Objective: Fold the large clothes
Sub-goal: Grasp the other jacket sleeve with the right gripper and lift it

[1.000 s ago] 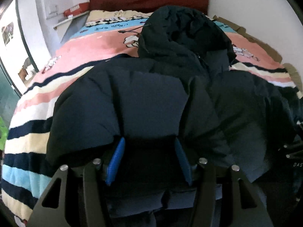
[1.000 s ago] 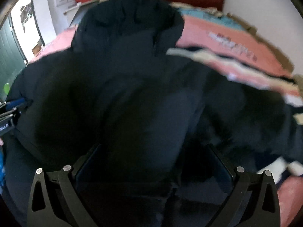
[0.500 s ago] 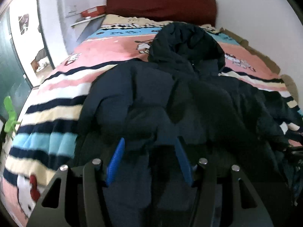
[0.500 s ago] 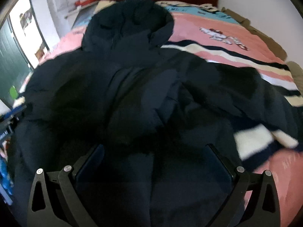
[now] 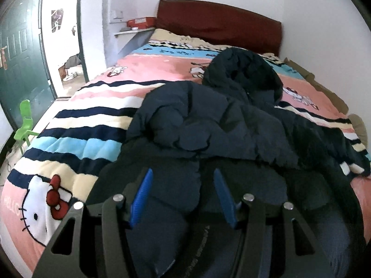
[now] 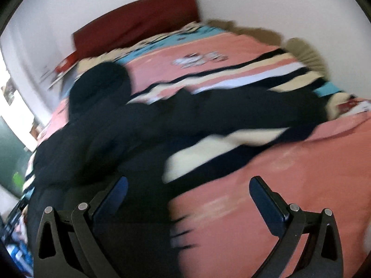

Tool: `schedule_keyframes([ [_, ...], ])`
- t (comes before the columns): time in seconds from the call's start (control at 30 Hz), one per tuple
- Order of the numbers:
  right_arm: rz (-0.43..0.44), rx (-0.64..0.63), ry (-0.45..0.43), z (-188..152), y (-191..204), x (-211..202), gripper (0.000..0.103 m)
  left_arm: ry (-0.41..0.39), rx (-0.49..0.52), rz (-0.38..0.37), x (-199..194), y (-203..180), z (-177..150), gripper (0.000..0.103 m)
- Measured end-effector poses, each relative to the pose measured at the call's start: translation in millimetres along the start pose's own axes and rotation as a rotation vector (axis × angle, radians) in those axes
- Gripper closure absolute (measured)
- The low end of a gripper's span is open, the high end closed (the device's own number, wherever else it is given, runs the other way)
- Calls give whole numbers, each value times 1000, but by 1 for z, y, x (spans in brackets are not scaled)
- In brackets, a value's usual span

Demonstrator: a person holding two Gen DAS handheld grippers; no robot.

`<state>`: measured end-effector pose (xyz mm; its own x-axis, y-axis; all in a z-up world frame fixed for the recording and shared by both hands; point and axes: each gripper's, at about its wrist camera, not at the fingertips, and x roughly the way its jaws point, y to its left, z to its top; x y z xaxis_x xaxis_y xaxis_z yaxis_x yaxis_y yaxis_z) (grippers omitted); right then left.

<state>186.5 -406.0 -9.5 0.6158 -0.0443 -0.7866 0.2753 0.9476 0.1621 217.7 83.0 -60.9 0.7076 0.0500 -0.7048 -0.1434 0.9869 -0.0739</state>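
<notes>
Dark puffy jacket (image 5: 208, 127) sprawled across striped bed (image 5: 76, 125), hood (image 5: 241, 69) toward red headboard (image 5: 218, 25), one sleeve (image 6: 243, 106) flung out right.

My left tool (image 5: 183, 194): blue fingers (image 5: 141, 197) partly apart, jacket hem bunched between, can't tell if really pinched. Right tool (image 6: 187, 199): spread wide, nothing in it, over pink cover, view blurry.

Guessing jacket is light, squishy, slippery shell, springs back. Best hold: hem corners, sleeve cuff.

Green chair (image 5: 24, 125), doorway (image 5: 62, 53) off left, out of way. Nothing blocking on bed.
</notes>
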Motion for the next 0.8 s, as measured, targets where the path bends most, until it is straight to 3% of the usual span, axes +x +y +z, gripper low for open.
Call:
schedule_keyframes([
  [0.23, -200, 176, -28, 64, -125, 22, 1, 29, -49, -1, 19, 6, -5, 50],
  [0.4, -256, 335, -2, 94, -209, 48, 1, 52, -76, -2, 29, 10, -11, 50],
  [0.67, -253, 461, 66, 104, -264, 100, 8, 76, -60, 12, 44, 5, -18, 50],
  [0.8, -269, 434, 95, 105, -262, 118, 9, 81, -57, 13, 47, 5, -21, 50],
])
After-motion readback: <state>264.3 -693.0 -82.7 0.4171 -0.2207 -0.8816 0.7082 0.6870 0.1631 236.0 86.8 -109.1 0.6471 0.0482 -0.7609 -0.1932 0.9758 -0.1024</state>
